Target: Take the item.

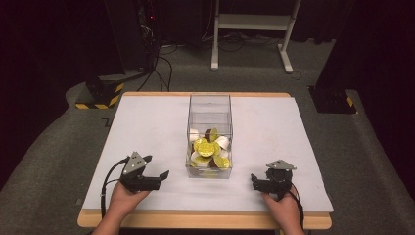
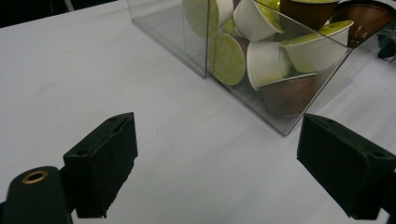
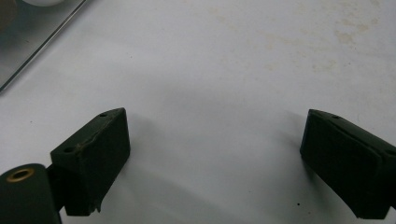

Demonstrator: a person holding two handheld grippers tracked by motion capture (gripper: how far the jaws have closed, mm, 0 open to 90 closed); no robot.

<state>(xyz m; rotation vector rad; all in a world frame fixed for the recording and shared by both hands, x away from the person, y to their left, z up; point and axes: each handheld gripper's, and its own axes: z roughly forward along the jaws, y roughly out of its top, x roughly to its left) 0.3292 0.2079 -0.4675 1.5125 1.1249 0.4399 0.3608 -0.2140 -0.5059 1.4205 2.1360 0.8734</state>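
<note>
A clear, tall rectangular plastic box [image 1: 209,128] is seen at the table's centre, approx. half filled with small coffee capsules [image 1: 209,148]: gold-foil lids, white and brown tapered bodies, piled at random. The white table cover [image 1: 147,122] is matte, faintly stained in the right gripper view.

The left gripper [image 1: 157,166] is held w/ jaws wide apart and nothing between them; the box lies ahead and to its right, and its nearest corner is seen just beyond the jaws in the left gripper view [image 2: 285,130]. The right gripper [image 1: 254,181] is likewise spread wide and empty, w/ the box off to its left. The left gripper is judged slightly nearer.

The box's long axis is vertical and it is open-topped as far as can be told, so capsules would probably be reached from above, not through the smooth, rigid walls.
</note>
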